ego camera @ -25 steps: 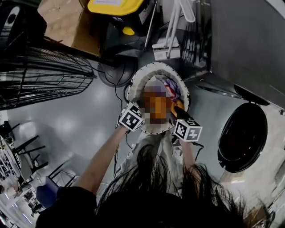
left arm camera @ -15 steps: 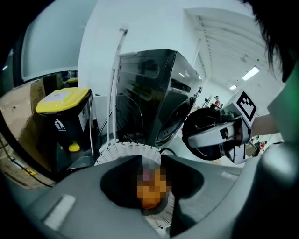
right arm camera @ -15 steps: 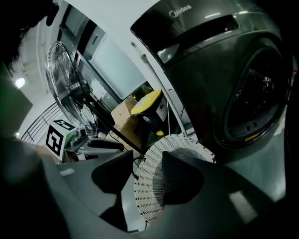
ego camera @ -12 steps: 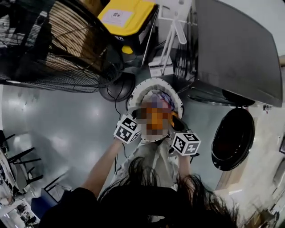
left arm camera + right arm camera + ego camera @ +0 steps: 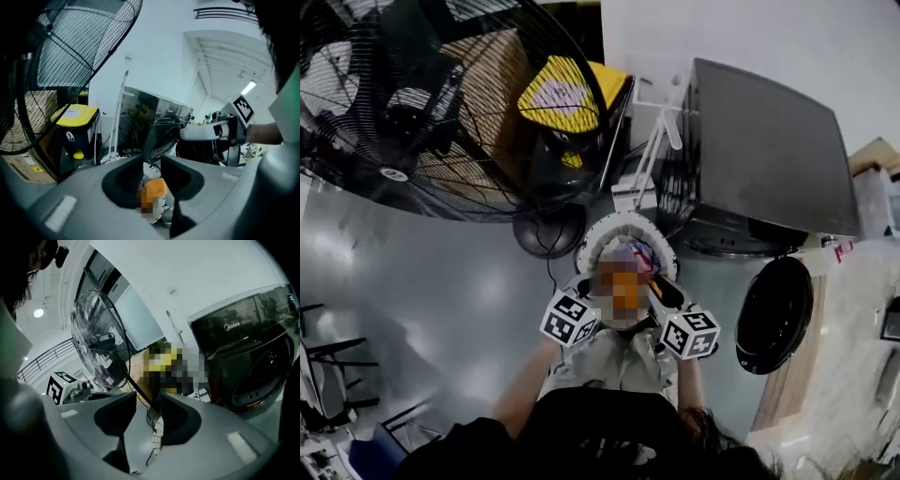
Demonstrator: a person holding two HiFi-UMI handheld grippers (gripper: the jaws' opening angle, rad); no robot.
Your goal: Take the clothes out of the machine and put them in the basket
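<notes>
Left gripper [image 5: 151, 171], agape, sights orange clothes [image 5: 157, 186] — right gripper [image 5: 146, 411] sees fan [image 5: 98, 348], machine [image 5: 248, 357].

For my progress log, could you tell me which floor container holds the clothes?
The round white basket beside the washing machine, showing orange cloth; the black bin farther off has its yellow lid shut.

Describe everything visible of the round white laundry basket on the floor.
The round white laundry basket stands on the grey floor beside the black fan base, near the dark washing machine. Its wall looks like plastic pierced with small holes. Inside lie clothes, orange and purple among them. The left gripper and right gripper hang above its near rim, jaws apart.
</notes>
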